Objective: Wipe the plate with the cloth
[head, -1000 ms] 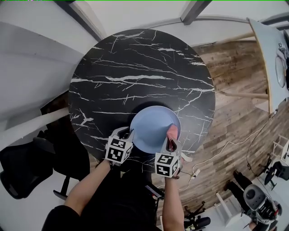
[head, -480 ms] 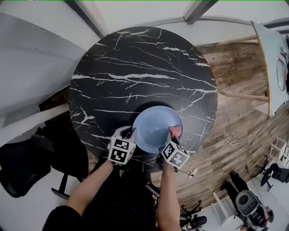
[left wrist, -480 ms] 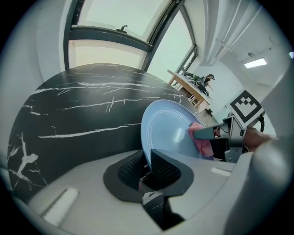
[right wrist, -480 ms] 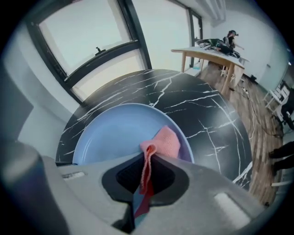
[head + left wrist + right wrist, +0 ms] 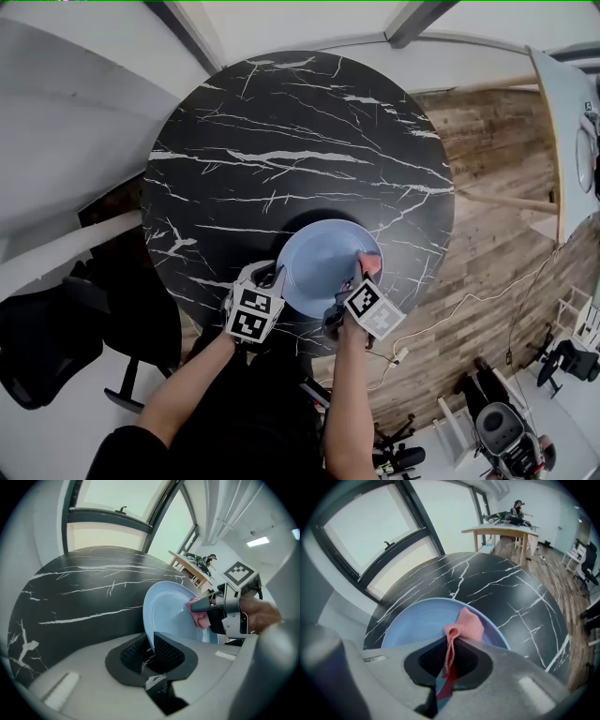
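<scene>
Wiping midway: left gripper (image 5: 152,643), jaws just tightened, is clamping the plate (image 5: 168,611); right gripper (image 5: 450,645) is pressing its pinched cloth (image 5: 468,625) on it, likely needing a sweep across next.

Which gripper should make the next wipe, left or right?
Right gripper: its fingers pinch the pink cloth on the blue plate. The left gripper has just been closing its fingers on the plate's rim, steadying it.

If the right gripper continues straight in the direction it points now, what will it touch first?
Probably the blue plate: the pink cloth clamped in the right gripper seems to press on its inside, directly ahead of the jaws.
</scene>
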### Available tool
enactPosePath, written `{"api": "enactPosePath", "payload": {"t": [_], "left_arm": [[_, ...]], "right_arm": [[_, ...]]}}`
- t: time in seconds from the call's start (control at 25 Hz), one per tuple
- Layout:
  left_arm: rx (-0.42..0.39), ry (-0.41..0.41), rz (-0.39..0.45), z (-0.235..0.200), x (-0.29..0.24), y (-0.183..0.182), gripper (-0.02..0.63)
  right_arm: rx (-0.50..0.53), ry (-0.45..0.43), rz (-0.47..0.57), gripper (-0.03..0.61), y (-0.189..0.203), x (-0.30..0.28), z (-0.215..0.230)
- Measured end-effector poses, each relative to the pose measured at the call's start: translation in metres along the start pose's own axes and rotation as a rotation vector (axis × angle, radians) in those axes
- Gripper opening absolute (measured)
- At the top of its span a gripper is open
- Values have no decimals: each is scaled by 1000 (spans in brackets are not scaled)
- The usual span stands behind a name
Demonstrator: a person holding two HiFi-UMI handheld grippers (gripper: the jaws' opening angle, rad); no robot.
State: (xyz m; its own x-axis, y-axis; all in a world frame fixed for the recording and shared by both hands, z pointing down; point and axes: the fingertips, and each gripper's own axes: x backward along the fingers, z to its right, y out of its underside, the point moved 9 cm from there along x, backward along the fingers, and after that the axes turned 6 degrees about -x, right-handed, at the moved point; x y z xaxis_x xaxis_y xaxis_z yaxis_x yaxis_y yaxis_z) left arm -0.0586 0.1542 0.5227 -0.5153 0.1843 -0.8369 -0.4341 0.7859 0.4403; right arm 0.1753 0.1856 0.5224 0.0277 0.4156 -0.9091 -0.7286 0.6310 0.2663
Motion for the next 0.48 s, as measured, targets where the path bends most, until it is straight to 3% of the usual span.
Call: {"api": "enactPosePath", "payload": {"t": [0.16, 0.48], "left_arm": [[4, 13, 7, -1, 0, 0, 51], [-14, 31, -6, -1, -1, -1, 51]], "right_arm": [[-84, -29, 8, 14, -10, -5, -4], [-63, -64, 24, 14, -23, -17, -12]]}}
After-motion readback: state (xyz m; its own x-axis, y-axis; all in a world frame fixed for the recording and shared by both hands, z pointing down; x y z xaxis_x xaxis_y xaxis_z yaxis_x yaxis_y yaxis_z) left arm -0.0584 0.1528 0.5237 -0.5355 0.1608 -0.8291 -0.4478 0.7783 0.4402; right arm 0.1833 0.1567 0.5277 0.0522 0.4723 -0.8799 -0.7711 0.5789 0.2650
